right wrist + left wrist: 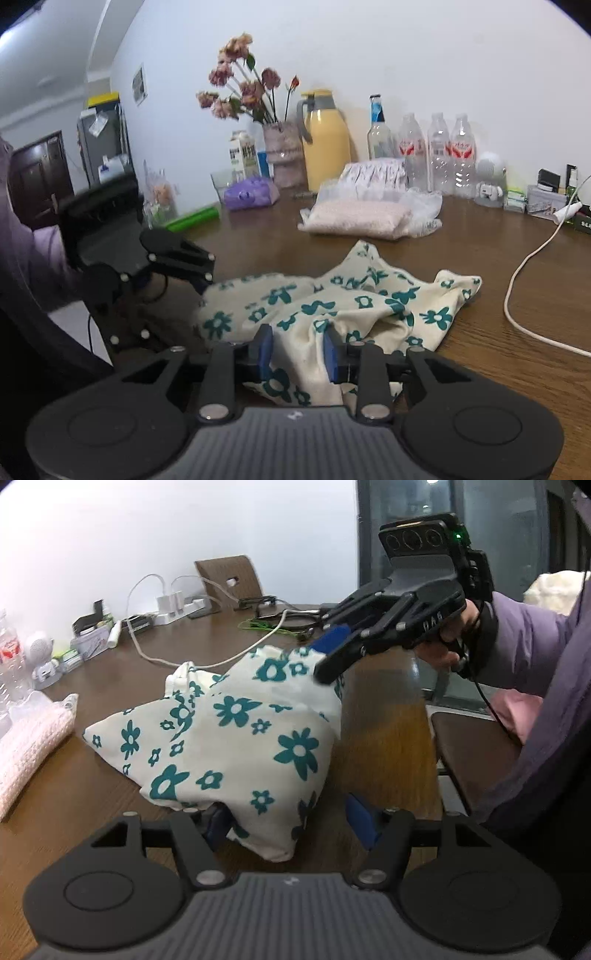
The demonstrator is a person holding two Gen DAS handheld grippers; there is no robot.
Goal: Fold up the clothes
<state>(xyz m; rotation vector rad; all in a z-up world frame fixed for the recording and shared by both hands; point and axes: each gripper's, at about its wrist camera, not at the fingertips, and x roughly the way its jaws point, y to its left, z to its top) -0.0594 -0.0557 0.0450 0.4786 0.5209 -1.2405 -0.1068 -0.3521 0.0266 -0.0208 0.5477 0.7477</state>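
A cream garment with teal flowers (236, 738) lies bunched on the brown table (384, 738). My left gripper (291, 823) is open with its blue pads wide apart around the garment's near corner. My right gripper (332, 653) is shut on the garment's far upper corner and lifts it off the table. In the right wrist view the right gripper (297, 354) has cloth pinched between its blue pads, the garment (351, 306) spreads ahead of it, and the left gripper (192, 266) is at the garment's left edge.
A folded pink knit (29, 738) lies at the left, also in the right wrist view (354, 218). A white cable (524, 280) crosses the table. Bottles (436, 155), a yellow jug (325, 144), a flower vase (284, 155) and a power strip (177, 609) line the wall.
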